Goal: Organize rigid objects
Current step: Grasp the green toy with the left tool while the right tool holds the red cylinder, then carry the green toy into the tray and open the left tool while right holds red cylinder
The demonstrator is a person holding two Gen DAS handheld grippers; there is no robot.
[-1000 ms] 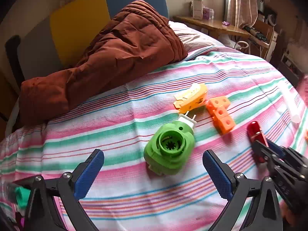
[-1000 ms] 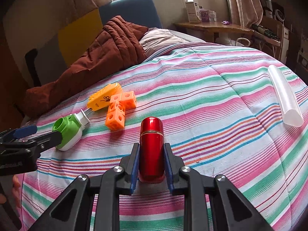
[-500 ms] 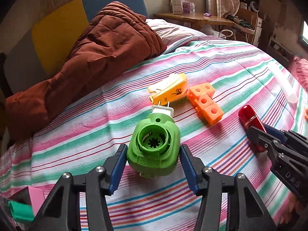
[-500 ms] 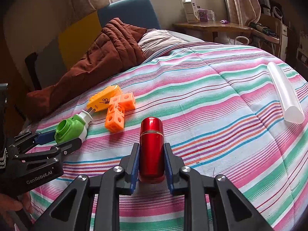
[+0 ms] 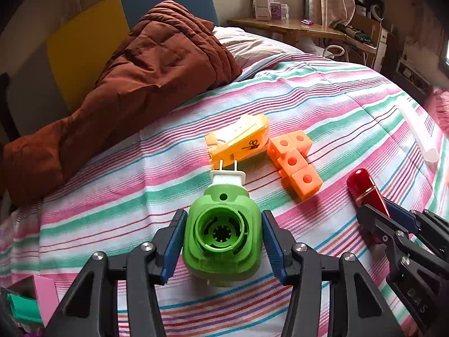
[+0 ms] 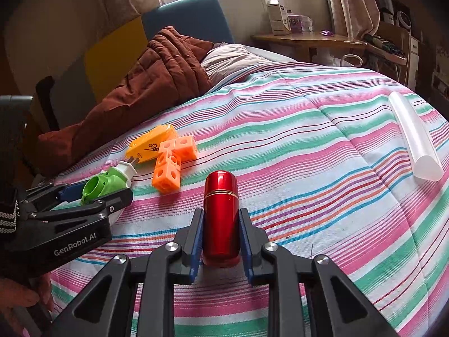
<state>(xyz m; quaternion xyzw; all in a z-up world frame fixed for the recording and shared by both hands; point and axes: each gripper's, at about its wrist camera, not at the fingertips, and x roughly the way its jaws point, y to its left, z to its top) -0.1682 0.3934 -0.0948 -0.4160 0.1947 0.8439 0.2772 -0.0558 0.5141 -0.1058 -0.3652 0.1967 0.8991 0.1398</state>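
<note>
Left gripper (image 5: 223, 241) jaws have just been closing around green plug-in device (image 5: 223, 236) on striped bedspread (image 5: 322, 106); pads touching, long axis toward 12 o'clock. Right gripper (image 6: 221, 241), at 3 o'clock, clamps red cylinder (image 6: 221, 210).

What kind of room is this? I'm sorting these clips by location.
Most likely a bedroom: the toys lie on a bed with a striped sheet, a brown quilt and a pillow lie at its head, and a wooden desk stands by the window.
</note>
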